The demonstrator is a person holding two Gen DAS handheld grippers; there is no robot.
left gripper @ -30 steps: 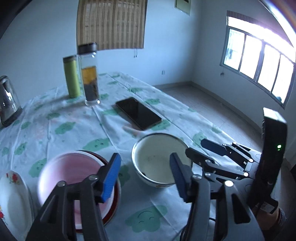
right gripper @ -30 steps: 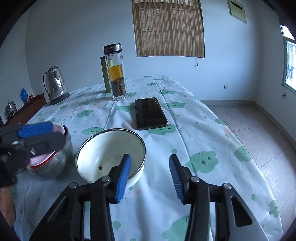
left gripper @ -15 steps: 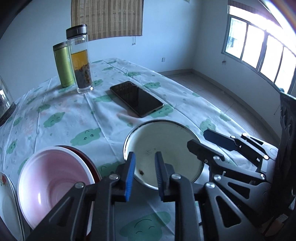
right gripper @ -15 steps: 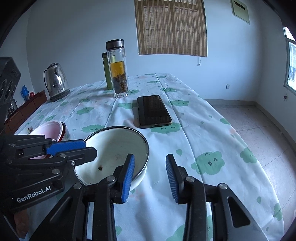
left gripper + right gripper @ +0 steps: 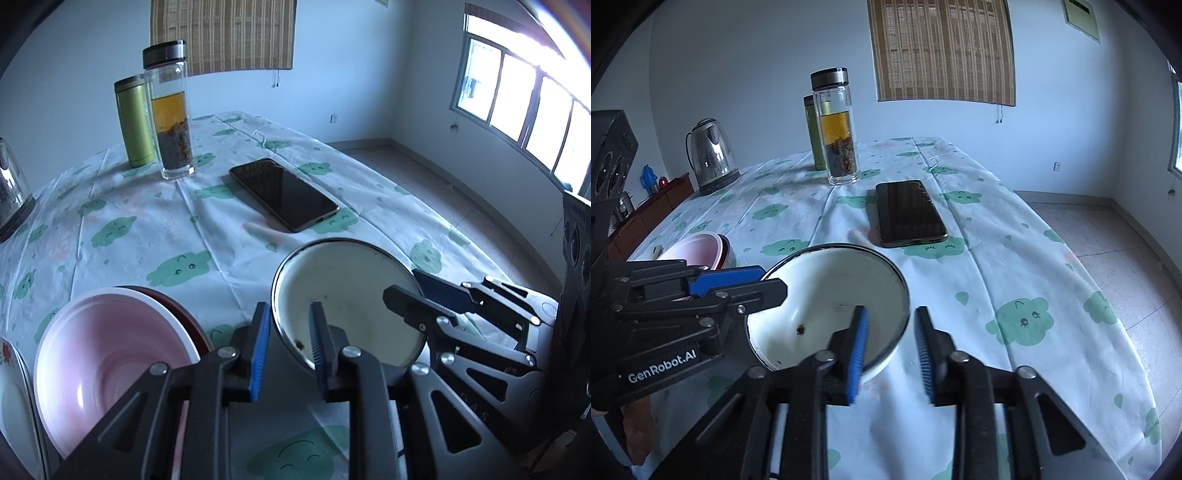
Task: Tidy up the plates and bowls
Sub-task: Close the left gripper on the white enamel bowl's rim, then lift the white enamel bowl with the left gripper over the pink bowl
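A white enamel bowl with a dark rim (image 5: 347,295) (image 5: 831,299) is held tilted just above the tablecloth. My left gripper (image 5: 290,343) is shut on its near-left rim, one pad inside and one outside; it also shows in the right wrist view (image 5: 738,284). My right gripper (image 5: 890,349) straddles the bowl's right rim, jaws narrowly open, left pad inside the bowl. It shows in the left wrist view (image 5: 417,291). A pink bowl (image 5: 110,354) (image 5: 698,251) sits nested in a red one at the left.
A black phone (image 5: 282,194) (image 5: 908,212) lies beyond the bowl. A glass tea bottle (image 5: 170,110) (image 5: 836,125) and a green flask (image 5: 135,122) stand further back. A steel kettle (image 5: 711,155) is at back left. A white floral plate (image 5: 14,417) is at far left.
My left gripper closed on the white bowl's rim and lifted and tilted it. My right gripper moved in over the bowl's right rim and narrowed.
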